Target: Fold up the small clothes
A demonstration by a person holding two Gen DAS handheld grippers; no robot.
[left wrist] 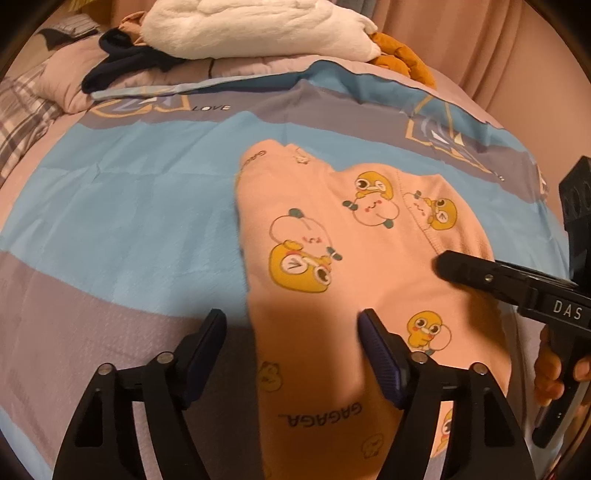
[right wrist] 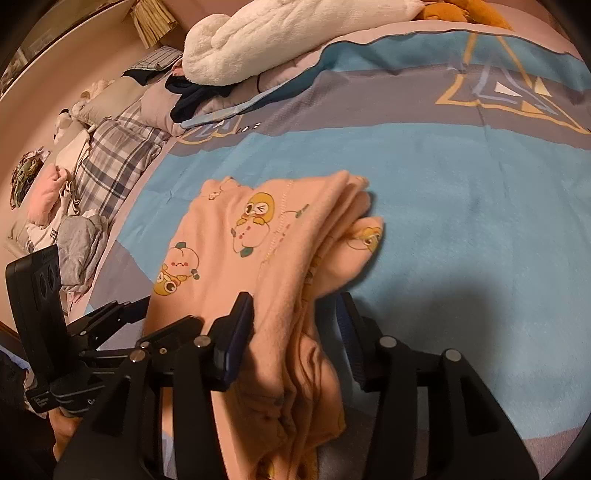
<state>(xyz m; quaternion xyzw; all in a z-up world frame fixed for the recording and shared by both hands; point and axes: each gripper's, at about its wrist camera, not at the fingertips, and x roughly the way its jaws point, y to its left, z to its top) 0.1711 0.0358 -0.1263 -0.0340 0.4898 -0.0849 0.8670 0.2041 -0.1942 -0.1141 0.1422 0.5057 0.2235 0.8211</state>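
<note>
A small pink garment (left wrist: 354, 258) printed with yellow cartoon ducks lies folded on the blue and grey bedspread (left wrist: 129, 206). My left gripper (left wrist: 291, 332) is open and hovers over the garment's left edge, holding nothing. My right gripper (right wrist: 295, 314) is open, with its fingers on either side of a bunched fold of the same garment (right wrist: 258, 251); the jaws are apart and not clamped. The right gripper also shows in the left wrist view (left wrist: 454, 267), resting at the garment's right side.
A white fluffy blanket (left wrist: 255, 26), a dark garment (left wrist: 122, 59) and an orange plush (left wrist: 402, 55) lie at the far edge. A plaid pillow (right wrist: 114, 155) and a pile of clothes (right wrist: 74, 243) sit at the left. The bedspread (right wrist: 461, 229) stretches right.
</note>
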